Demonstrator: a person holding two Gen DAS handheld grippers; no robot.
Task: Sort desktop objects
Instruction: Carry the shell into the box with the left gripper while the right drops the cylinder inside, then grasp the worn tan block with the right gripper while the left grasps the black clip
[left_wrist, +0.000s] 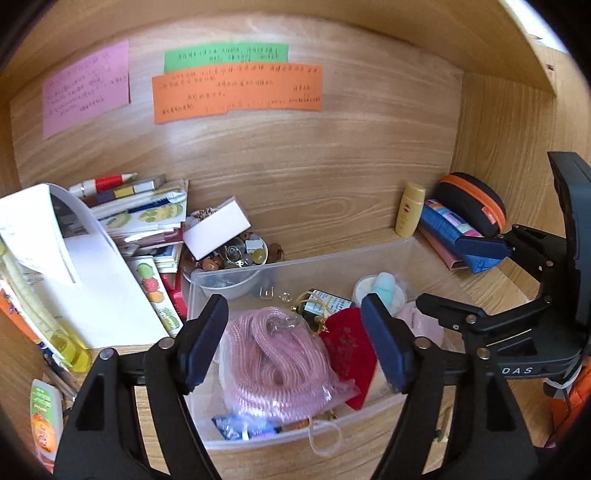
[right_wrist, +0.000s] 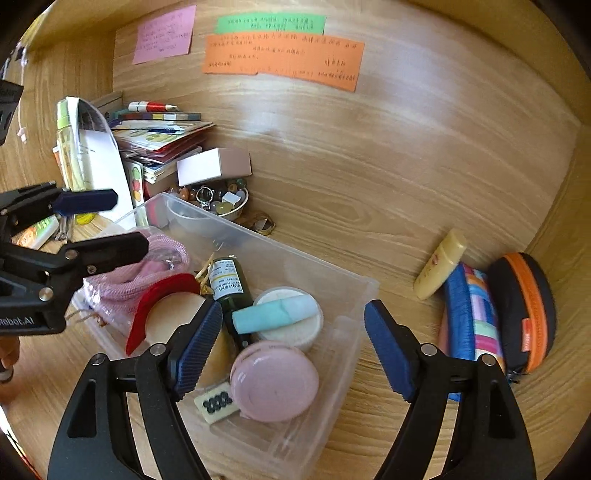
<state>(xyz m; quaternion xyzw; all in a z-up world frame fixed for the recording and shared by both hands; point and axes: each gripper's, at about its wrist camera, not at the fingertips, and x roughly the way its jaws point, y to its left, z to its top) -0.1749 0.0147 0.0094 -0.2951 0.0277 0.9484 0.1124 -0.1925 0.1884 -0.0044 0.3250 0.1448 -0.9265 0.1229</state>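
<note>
Wood-grain desk (right_wrist: 406, 177) and back panel frame everything, with pink, green and orange paper notes (left_wrist: 236, 94) stuck high on the panel. On the desk a clear plastic bin (right_wrist: 354, 295), rectangular with thin walls, holds the sorted small things. Left of it leans a loose stack of booklets and papers (left_wrist: 110, 258), with a bowl of polished stones (right_wrist: 221, 203) just beside the bin's far corner. Both grippers tilt downward over the bin. The left gripper (left_wrist: 295, 343) hangs above the bin's near end with its ribbed blue fingers (left_wrist: 205, 343) apart and nothing between them; below lies a coil of pink cord (left_wrist: 277, 362) in a clear bag, touching a red cloth pouch (left_wrist: 347, 354). The right gripper (right_wrist: 291, 347) also has its fingers apart and empty, over a round pink case (right_wrist: 275, 380), a white jar (right_wrist: 291, 325) with a pale teal tube (right_wrist: 273, 314) lying across it, and a dark green bottle (right_wrist: 227, 288). Against the right wall sit a black case with an orange zip (right_wrist: 524, 314), a striped blue pouch (right_wrist: 469, 314) and a small yellow bottle (right_wrist: 439, 266).
</note>
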